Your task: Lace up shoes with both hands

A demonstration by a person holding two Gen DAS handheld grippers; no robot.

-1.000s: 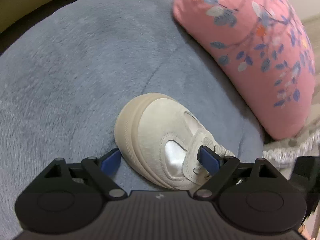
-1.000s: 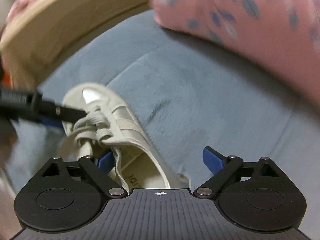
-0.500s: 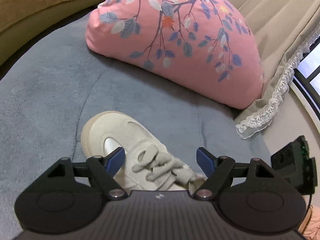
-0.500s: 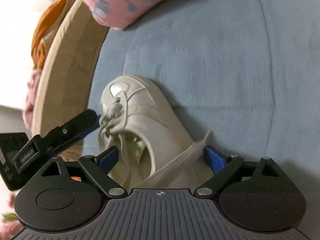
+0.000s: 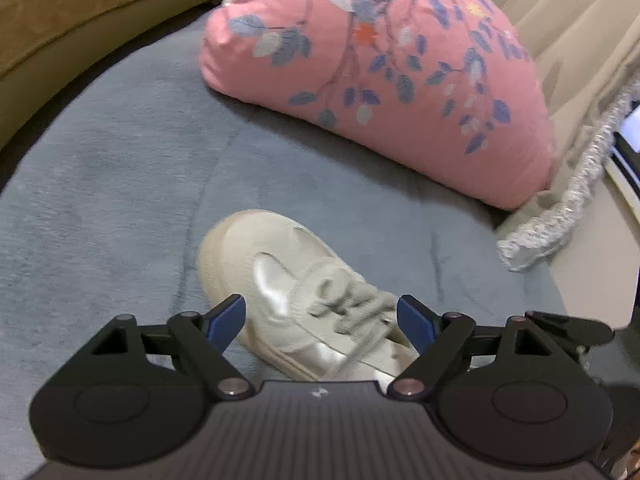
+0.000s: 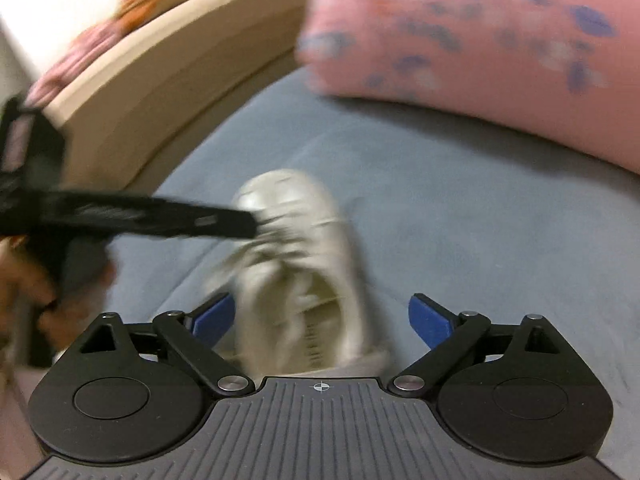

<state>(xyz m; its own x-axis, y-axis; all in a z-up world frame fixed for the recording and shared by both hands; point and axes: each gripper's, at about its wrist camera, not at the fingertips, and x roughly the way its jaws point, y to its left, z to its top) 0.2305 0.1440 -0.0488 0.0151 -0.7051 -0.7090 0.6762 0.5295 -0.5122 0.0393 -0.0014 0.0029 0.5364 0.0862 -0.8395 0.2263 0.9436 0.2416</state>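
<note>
Beige shoe (image 5: 292, 292) resting on grey plush cushion (image 5: 120, 184), toe toward pink floral pillow (image 5: 380, 80), laces (image 5: 352, 304) loosely threaded. Left tool (image 5: 320, 320) spread wide, blue fingertips (image 5: 226, 320) flanking the laced midsection, pinching nothing. Right tool (image 6: 320, 318) likewise spread, empty, straddling the heel opening. Right wrist view heavily blurred; lace detail there unreadable.

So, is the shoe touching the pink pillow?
Apart. The left wrist view shows a strip of bare grey cushion between the shoe toe and the pink pillow.
</note>
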